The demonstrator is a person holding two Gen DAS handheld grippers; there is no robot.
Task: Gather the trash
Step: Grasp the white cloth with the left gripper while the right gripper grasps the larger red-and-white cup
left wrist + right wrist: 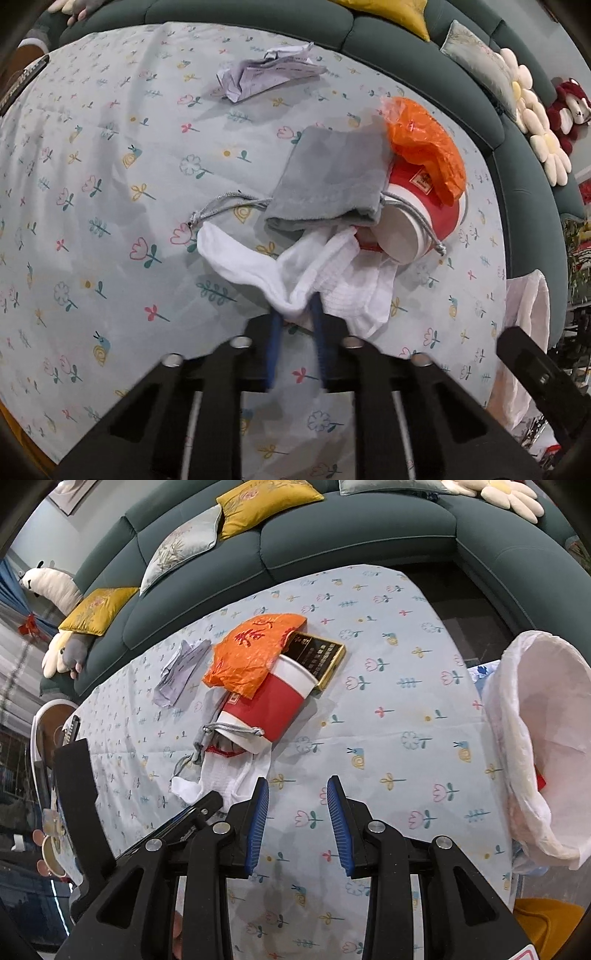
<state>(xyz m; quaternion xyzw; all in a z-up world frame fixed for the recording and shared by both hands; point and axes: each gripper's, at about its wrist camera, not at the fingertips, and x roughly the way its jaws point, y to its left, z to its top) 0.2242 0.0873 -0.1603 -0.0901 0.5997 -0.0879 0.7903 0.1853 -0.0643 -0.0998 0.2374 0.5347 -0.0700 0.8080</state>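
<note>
A heap lies on the flowered tablecloth (pixel 110 184): white socks (pixel 280 273), a grey drawstring pouch (pixel 328 181), a red and white paper cup (pixel 417 218) on its side and an orange plastic bag (pixel 424 151). My left gripper (pixel 297 314) is shut on the white socks. In the right wrist view the same cup (pixel 273 705), orange bag (pixel 251 653) and socks (pixel 225 779) lie ahead to the left. My right gripper (pixel 297 794) is open and empty above the cloth. A white trash bag (pixel 546 746) stands open at the right.
Crumpled paper (pixel 266 74) lies at the far side of the table, also in the right wrist view (pixel 184 668). A black and gold box (pixel 321 657) lies behind the cup. A green sofa (pixel 332 539) with cushions curves behind the table.
</note>
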